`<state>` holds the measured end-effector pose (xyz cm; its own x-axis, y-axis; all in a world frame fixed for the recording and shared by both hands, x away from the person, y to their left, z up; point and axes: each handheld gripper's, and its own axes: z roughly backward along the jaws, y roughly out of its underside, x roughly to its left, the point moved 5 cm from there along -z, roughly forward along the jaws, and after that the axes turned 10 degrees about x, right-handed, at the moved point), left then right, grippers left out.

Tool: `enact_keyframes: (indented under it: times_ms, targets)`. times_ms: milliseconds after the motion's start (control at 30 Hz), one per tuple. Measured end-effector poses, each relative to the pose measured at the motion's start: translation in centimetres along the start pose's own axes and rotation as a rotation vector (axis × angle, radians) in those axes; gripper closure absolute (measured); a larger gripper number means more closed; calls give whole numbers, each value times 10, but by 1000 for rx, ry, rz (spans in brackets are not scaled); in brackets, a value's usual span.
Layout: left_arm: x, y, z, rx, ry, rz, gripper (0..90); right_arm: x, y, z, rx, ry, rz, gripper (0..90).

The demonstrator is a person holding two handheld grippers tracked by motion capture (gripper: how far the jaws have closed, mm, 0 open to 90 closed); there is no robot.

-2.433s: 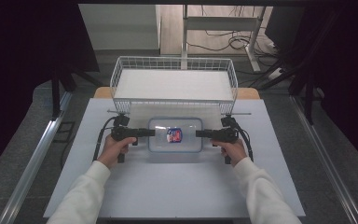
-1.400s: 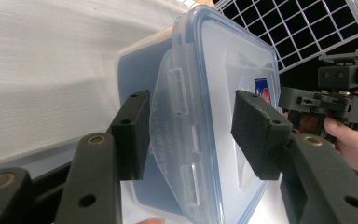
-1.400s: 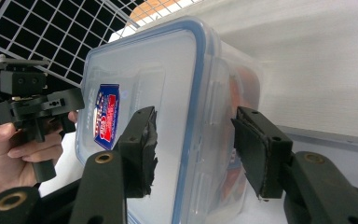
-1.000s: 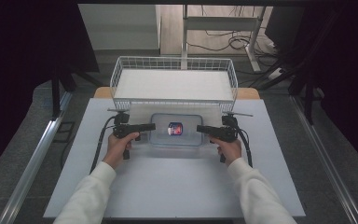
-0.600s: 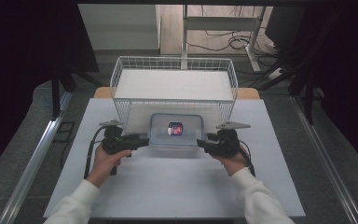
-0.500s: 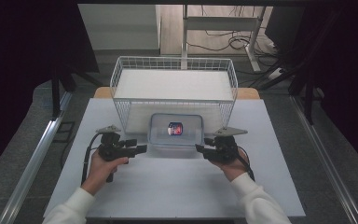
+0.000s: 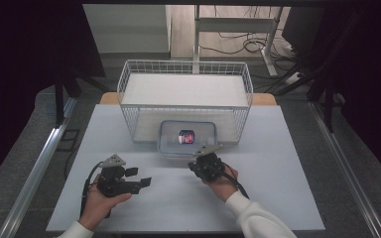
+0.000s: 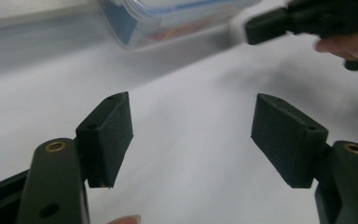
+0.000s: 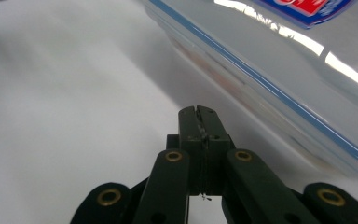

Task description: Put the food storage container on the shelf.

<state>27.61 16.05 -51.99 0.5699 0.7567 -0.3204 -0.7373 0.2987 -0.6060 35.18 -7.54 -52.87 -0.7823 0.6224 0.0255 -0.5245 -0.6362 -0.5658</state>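
Low in the frame, your left gripper [image 7: 141, 182] sits over the white table [image 7: 287, 163], jaws wide and just opening further, nothing between them. Right of it, your right gripper [image 7: 197, 166] has pinched fully closed on nothing, just beside the near edge of the clear lidded container [image 7: 176, 144] at frame centre. Farther up stands the wire basket [image 7: 186, 67].

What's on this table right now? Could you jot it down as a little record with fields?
Container: clear lidded box with a red-and-blue item inside, on the table just in front of the wire basket
Left claw: open, nothing between its pads, apart from the box
Right claw: shut, holding nothing, tip close to the box's front edge
Basket contents: nothing visible
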Motion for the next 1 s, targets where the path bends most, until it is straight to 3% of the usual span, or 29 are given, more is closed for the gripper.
enact_keyframes:
  times_ms: [233, 300, 467, 633, 767, 1000]
  targets:
    - [1, 0, -5, 14, 28, -5, 279, -10, -12, -25, 21, 69, -27, 885]
    - [3, 1, -3, 9, 31, 5, 279, -13, -13, -30, 30, 63, -30, 885]
    - [5, -1, 0, -9, 45, 23, 282, -14, -17, -28, 12, 99, -19, 886]
    - [6, -2, -2, -1, 43, 24, 282, -22, -20, -26, -6, 90, -43, 886]
    - [9, -2, -2, -4, 41, 38, 283, -22, -24, -28, -24, 53, -39, 886]
    - [10, -2, 1, -14, 38, 45, 284, -27, -42, -30, -53, 84, -58, 886]
